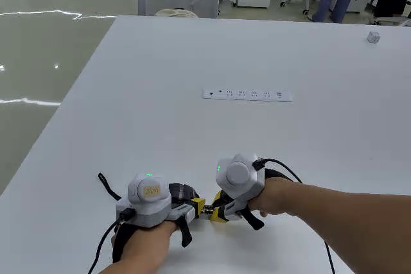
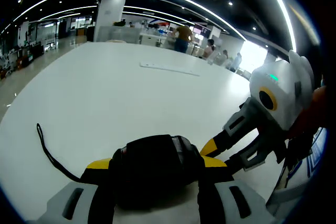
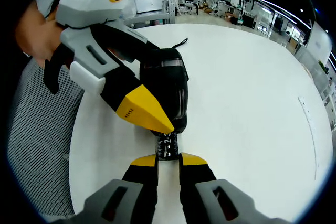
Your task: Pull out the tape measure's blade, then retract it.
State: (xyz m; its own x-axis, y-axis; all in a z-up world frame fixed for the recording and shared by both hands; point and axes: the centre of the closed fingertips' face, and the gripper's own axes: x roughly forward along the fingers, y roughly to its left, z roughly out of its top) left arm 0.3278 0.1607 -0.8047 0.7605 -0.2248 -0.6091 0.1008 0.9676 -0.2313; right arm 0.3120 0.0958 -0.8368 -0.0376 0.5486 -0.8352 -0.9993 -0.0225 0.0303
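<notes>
- As far as could be judged, barely begun on the pull: only a short stub of blade [image 3: 167, 145] drawn out of the tape measure [image 3: 167, 85], close against its mouth.
- Left to do, by that reading: nearly all of the drawing-out, and then the whole of the retracting.
- Found the tape measure near the front edge of the white tabletop [image 1: 212, 62], low between the two tools; resting on the surface or lifted just clear of it, could not tell which.
- Left tool [image 2: 156, 162]: closed as far as the tape measure's black body allowed, one yellow-tipped jaw pressed on either side, gripping it across its width.
- Right tool [image 3: 168, 160]: almost fully closed, pinched on the stub of blade just in front of the tape measure's mouth, with only a narrow gap between the yellow tips and the blade in that gap.
- Seen from the head view, set nose to nose, tips of one tool just beside tips of the other, blade between.
- Noted also a thin black wrist strap [image 2: 47, 150], lying loose on the tabletop beside the left tool.
</notes>
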